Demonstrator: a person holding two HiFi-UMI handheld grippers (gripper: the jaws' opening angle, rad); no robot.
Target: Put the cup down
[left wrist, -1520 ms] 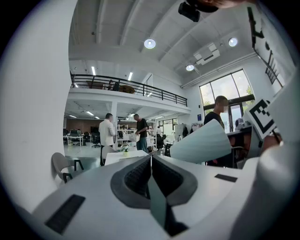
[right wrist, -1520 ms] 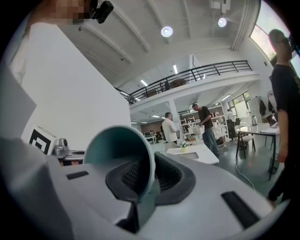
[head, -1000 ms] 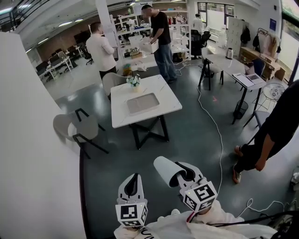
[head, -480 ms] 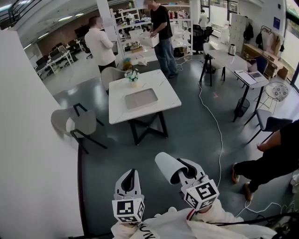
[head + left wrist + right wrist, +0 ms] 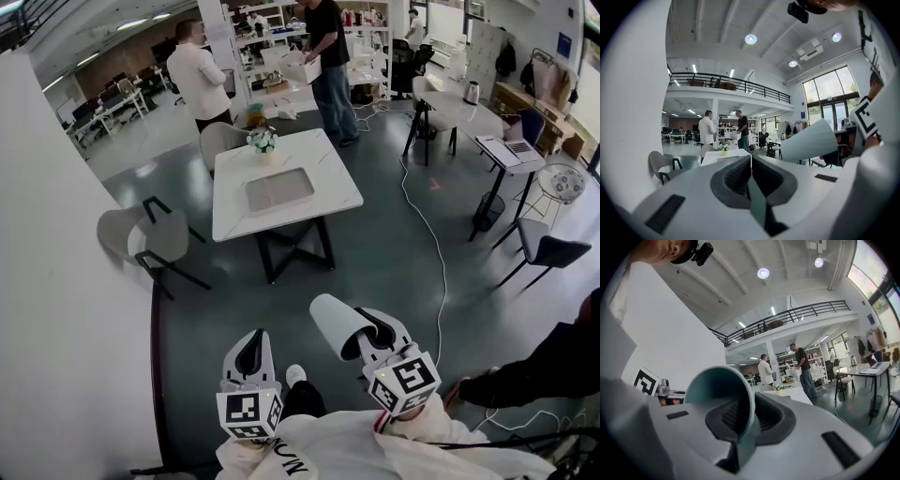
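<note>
The cup [image 5: 330, 323] is white outside and teal inside. My right gripper [image 5: 367, 336] is shut on its wall and holds it on its side in the air, mouth toward me. In the right gripper view the cup's rim [image 5: 723, 389] is pinched between the two dark pads of that gripper [image 5: 746, 411]. To its left my left gripper [image 5: 248, 354] is shut with nothing in it; its pads meet in the left gripper view [image 5: 751, 159], where the cup [image 5: 811, 143] shows at the right. Ahead stands a white table [image 5: 330, 186] with a grey tray [image 5: 278, 189] and a small flower pot [image 5: 262, 141].
A white wall [image 5: 66, 281] runs along my left. A grey chair [image 5: 150, 236] stands left of the table. A white cable [image 5: 427, 234] trails over the dark floor. Two people [image 5: 202, 80] stand beyond the table. Another person's arm [image 5: 553, 366] is at the right, near a desk [image 5: 506, 150].
The table has come a little closer and lower in the head view. The person at the right has moved down toward the frame's edge. Both grippers keep their pose, cup still held.
</note>
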